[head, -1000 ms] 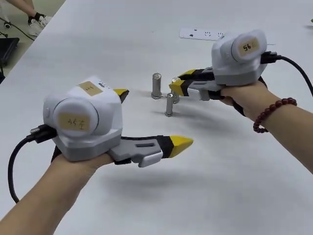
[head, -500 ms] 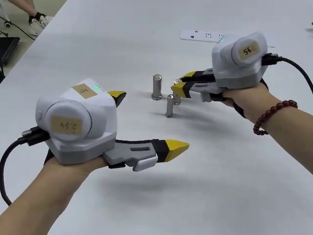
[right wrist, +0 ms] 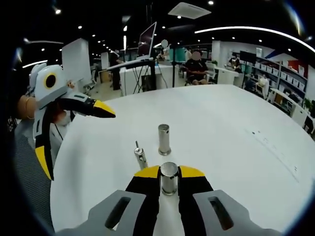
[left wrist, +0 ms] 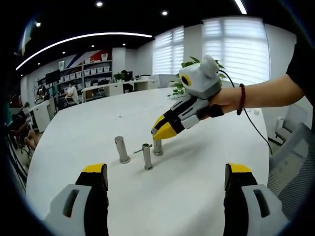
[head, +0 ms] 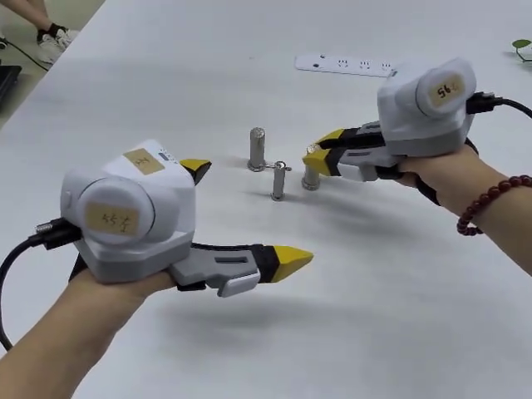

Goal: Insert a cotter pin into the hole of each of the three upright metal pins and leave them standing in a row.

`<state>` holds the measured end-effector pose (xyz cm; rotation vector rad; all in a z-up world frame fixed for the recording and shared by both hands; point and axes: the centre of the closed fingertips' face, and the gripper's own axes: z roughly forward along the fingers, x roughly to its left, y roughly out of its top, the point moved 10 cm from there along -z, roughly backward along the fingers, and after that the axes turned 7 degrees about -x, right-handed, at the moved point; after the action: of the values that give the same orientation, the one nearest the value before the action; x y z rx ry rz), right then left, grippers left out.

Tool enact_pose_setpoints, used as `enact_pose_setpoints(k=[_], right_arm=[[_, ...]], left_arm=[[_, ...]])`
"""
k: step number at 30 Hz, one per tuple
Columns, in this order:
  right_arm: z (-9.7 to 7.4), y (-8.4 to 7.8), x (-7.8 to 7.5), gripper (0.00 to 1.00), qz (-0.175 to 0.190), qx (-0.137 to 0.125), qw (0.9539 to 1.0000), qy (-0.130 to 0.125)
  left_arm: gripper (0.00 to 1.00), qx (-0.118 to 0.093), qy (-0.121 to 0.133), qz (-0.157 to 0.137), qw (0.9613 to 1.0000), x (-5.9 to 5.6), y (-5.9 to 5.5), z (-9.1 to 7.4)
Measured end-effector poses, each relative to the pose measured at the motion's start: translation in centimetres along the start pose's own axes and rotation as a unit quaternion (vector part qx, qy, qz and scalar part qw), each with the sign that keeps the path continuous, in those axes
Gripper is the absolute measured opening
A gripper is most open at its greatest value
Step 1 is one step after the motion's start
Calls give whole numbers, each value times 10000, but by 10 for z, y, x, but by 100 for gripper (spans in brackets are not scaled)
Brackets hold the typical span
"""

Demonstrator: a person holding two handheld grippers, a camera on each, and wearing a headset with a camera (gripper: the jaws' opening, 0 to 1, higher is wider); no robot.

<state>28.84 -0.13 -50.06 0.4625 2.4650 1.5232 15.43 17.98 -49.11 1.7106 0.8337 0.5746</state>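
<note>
Left gripper: my left gripper (head: 245, 214) is nearest, in the lower left of the head view, held in a hand above the white tabletop (head: 399, 316). Its yellow-tipped jaws are spread wide with nothing between them, and they point toward the pins.
Middle pin: the middle silver metal pin (head: 278, 182) stands upright near the centre of the head view, apart from both grippers. A thin cotter pin (head: 279, 167) lies crosswise at its top and sticks out to either side.
Right gripper: my right gripper (head: 316, 162) comes in from the upper right of the head view, with its jaws clenched around the short silver cylindrical metal pin (right wrist: 169, 178). In the right gripper view that pin sits upright between the two yellow tips at the bottom centre.
Held pin's place: it is just right of the middle pin in the head view, base down at the tabletop. I cannot tell whether it rests on the surface.
Wrist: a dark red bead bracelet (head: 486, 208) circles the wrist behind the right gripper.
Tall pin: the tall silver metal pin (head: 257, 150) stands upright just up and left of the middle one, untouched.
Grouping: the three pins stand close together but do not touch.
Far side: a white flat power strip (head: 345, 64) lies at the upper centre of the head view, well beyond the pins.
</note>
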Motion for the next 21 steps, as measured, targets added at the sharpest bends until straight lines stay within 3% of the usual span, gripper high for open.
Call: enact_pose_setpoints(k=[12, 21], right_arm=[[-18, -2, 21, 7, -183, 41, 9985, 512], [-25, -6, 36, 7, -198, 75, 9969, 751]], left_arm=[[99, -48, -88, 23, 9999, -2, 1, 0], [99, -90, -97, 33, 9999, -4, 4, -1]])
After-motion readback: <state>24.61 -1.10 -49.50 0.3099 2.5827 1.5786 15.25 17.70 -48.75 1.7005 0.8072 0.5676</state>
